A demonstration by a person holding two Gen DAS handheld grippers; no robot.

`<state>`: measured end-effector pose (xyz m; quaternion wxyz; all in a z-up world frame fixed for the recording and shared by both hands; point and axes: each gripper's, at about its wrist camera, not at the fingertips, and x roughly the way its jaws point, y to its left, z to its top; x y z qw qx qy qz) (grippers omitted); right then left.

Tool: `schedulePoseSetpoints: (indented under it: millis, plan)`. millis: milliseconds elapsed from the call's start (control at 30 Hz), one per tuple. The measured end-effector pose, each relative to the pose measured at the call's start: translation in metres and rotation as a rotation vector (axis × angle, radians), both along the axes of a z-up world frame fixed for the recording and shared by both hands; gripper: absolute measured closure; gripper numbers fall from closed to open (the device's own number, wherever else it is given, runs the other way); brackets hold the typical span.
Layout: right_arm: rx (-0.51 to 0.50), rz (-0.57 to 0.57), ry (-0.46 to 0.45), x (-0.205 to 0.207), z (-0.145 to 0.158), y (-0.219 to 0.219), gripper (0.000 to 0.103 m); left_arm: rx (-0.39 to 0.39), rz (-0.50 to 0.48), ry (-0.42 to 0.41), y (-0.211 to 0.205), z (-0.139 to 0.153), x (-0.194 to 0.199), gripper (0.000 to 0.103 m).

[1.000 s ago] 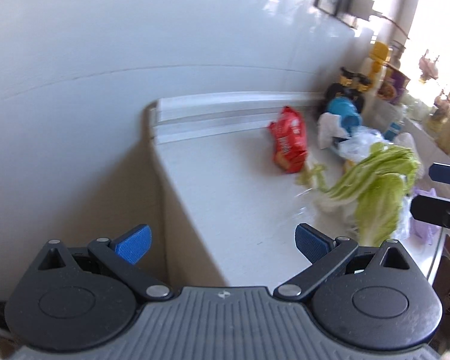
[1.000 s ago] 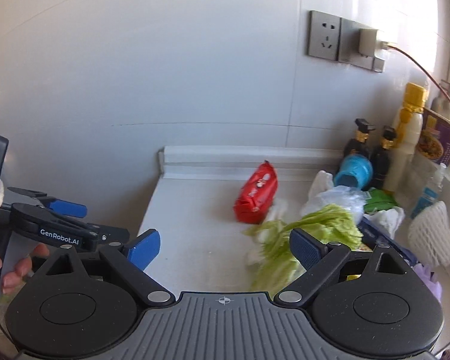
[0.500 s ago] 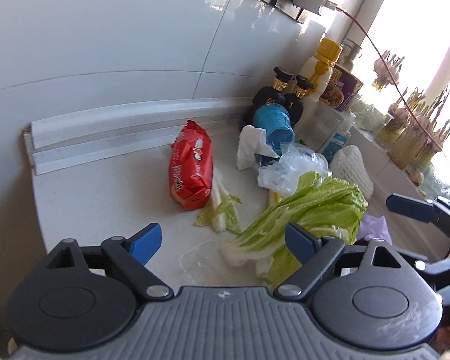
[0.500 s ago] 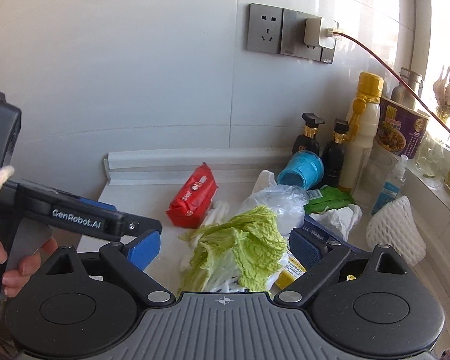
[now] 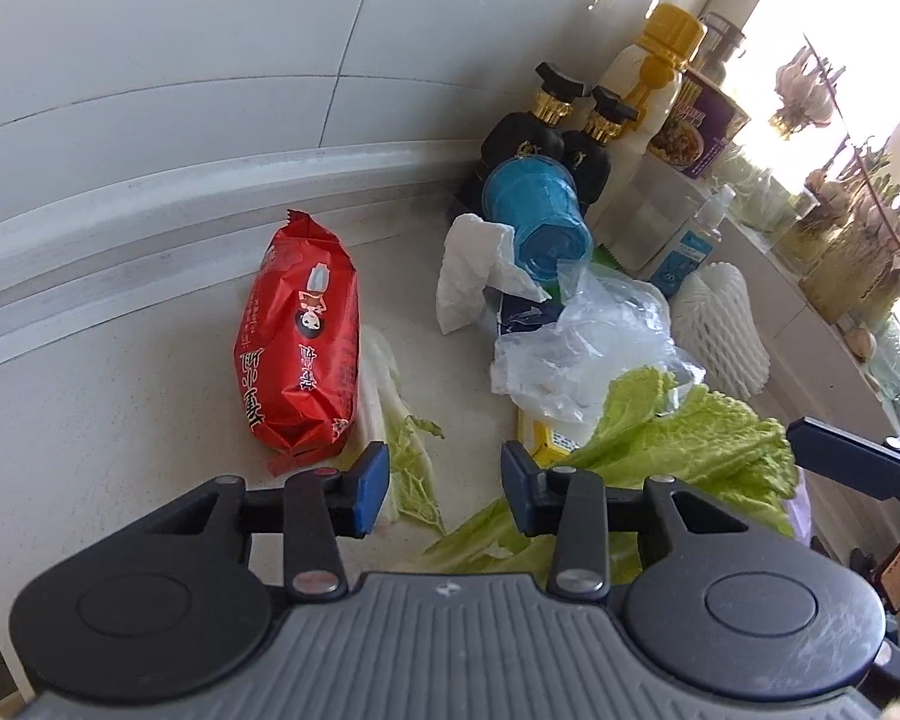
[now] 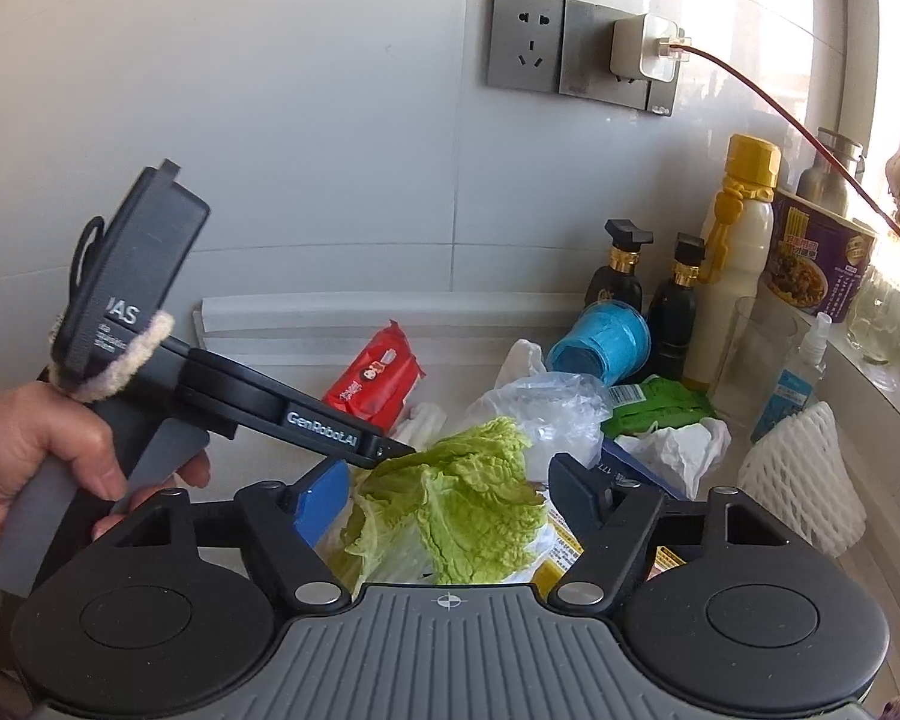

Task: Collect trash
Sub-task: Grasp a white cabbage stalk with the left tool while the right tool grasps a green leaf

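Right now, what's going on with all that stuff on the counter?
A person is collecting trash with a gripper tool in each hand. The left gripper has just been closing its fingers over the small cabbage scrap beside the red snack packet, but nothing is pinched yet. The right gripper has just been closing around the big cabbage leaf, not squeezing it yet. Everything is on the counter.

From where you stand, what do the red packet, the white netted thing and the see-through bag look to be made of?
Red packet: glossy plastic film, judging by its shine and crimped, serrated end. White netted sleeve: probably soft foam mesh, matte, with an open lattice, like fruit wrapping. Clear bag: thin crinkled plastic, translucent, with bright creases.
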<state>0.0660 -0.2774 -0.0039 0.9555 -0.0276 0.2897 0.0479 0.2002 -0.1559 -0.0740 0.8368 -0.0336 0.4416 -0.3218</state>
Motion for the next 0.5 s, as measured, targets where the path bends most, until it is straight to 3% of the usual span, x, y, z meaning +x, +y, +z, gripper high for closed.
schedulePoseSetpoints:
  millis: [300, 500]
  plan:
    - [0.001, 0.002, 0.005, 0.004, -0.005, -0.003, 0.053, 0.061, 0.055, 0.017, -0.012, -0.015, 0.016, 0.058]
    - [0.019, -0.033, -0.004, 0.003, -0.006, -0.009, 0.081, 0.070, 0.079, 0.046, -0.015, -0.019, 0.022, 0.055]
